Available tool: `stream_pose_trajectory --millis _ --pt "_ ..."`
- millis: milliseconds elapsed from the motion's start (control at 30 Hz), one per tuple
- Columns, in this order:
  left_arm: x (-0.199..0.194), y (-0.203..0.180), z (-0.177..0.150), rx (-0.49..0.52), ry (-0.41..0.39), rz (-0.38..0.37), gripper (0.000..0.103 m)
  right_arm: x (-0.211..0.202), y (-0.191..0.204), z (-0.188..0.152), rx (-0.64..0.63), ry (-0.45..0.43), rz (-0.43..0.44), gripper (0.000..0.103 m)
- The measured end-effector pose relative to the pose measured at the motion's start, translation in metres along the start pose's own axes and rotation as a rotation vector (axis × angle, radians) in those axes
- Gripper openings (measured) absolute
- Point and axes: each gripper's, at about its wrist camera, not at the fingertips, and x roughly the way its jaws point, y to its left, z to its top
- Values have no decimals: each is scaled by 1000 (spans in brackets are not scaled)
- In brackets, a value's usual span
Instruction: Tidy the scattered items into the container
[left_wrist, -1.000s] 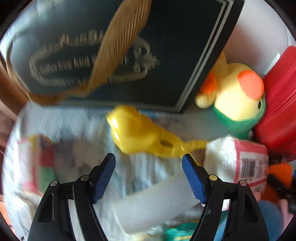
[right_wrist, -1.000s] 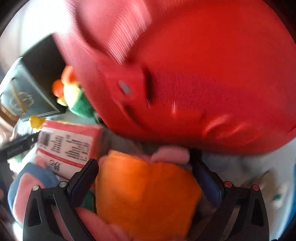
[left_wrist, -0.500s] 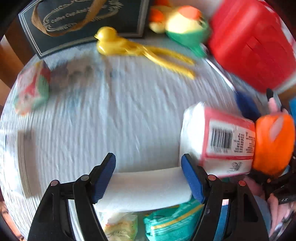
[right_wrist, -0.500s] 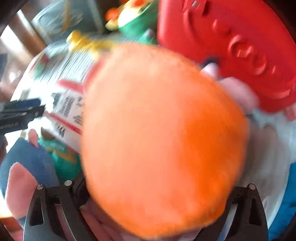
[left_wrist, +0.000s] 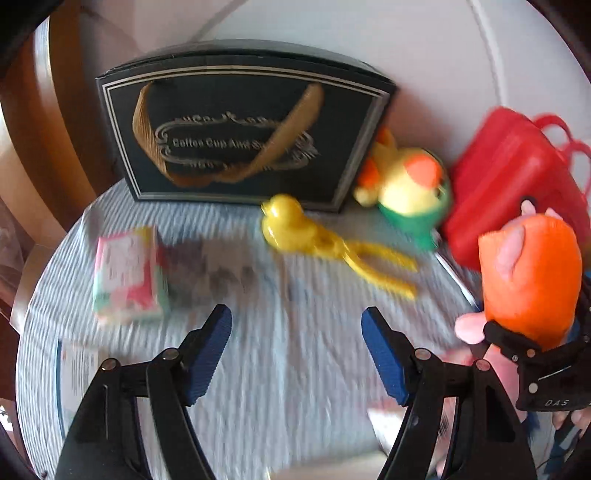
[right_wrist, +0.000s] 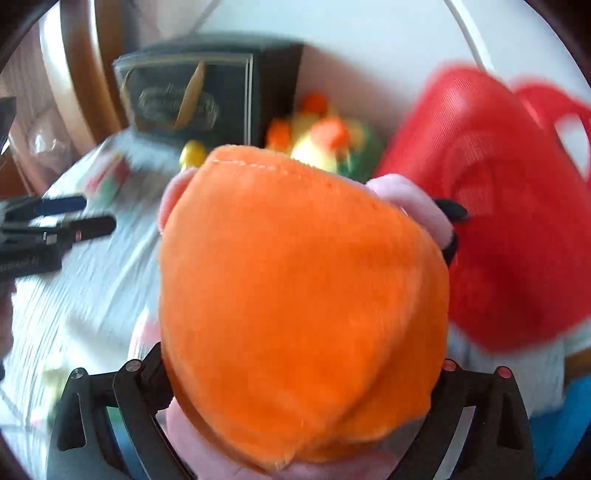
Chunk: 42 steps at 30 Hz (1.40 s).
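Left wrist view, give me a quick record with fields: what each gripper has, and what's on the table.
left gripper: open, nothing between its fingers
right gripper: jaws opening, orange and pink plush toy between them
back of table: dark gift box
beside box: yellow duck tongs, green and yellow plush
right side: red case
left side: small packet
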Motion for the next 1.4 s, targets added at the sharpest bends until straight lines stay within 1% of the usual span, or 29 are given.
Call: stream_pose_trajectory --millis 67,100,167,200,233,267,333,367,400,433,467,500,533,600,667,700,800,833,900,967,1000,1067,1133,1167,1200,1233,1300,1367,1400 --pt "24 9 13 -24 0 19 72 18 -2 26 7 11 -20 97" --pt "35 13 18 -36 5 20 72 26 -3 31 -1 53 17 100" --pt "55 18 26 -58 5 13 72 32 4 24 -58 138 115 103" --pt "65 19 31 -71 1 4 72 30 7 15 -96 163 139 103" --pt "72 19 36 -84 -4 -4 72 26 9 8 -129 180 146 103" --pt "79 18 40 -94 -9 -7 72 21 9 2 -158 186 128 103" --pt "97 13 48 -94 -11 35 72 2 2 -5 -196 122 52 103" --pt "105 11 51 -90 -4 59 73 -6 -5 0 -190 79 36 103" --pt "112 9 53 -91 -7 59 73 -11 -8 7 -174 34 27 103" --pt "115 9 54 -100 -23 46 68 -16 -13 15 -149 -20 12 103" --pt "116 7 55 -101 -27 36 54 -18 -17 24 -121 -71 -14 103" --pt "116 5 55 -93 -27 21 46 -15 -18 33 -100 -113 -45 102" --pt "114 3 55 -81 -26 22 44 -7 -16 44 -87 -144 -69 95" --pt "113 0 52 -43 -30 21 44 15 -9 63 -74 -163 -83 77" --pt "112 3 50 -34 -35 6 43 42 2 85 -106 -182 -144 76" --pt "113 6 51 -38 -32 -2 43 55 8 94 -128 -187 -155 73" --pt "125 12 55 -50 11 2 44 86 10 115 -128 -167 -168 74" --pt "130 12 56 -45 23 -4 45 96 8 122 -124 -162 -177 76" --pt "133 8 55 -12 16 11 46 114 2 132 -127 -155 -240 81" --pt "132 5 51 9 20 14 46 136 -6 140 -133 -115 -251 88" --pt "131 6 50 3 28 11 46 142 -4 141 -156 -103 -252 95" --pt "126 10 45 -15 62 -1 44 146 -6 140 -160 -84 -224 93" --pt "121 11 39 -8 98 -15 42 146 -9 137 -152 -36 -190 83" --pt "117 11 34 8 117 -19 39 144 -8 133 -167 -27 -192 81" --pt "112 9 28 31 137 -17 30 141 -4 127 -200 -24 -207 78" --pt "108 7 22 56 156 -10 30 136 0 121 -230 -28 -215 77" --pt "98 3 6 96 191 -18 24 122 7 107 -266 -43 -203 74" --pt "91 1 -5 118 214 -27 22 105 8 95 -270 -52 -169 69" --pt "86 0 -11 129 219 -29 22 99 5 90 -257 -46 -137 63"
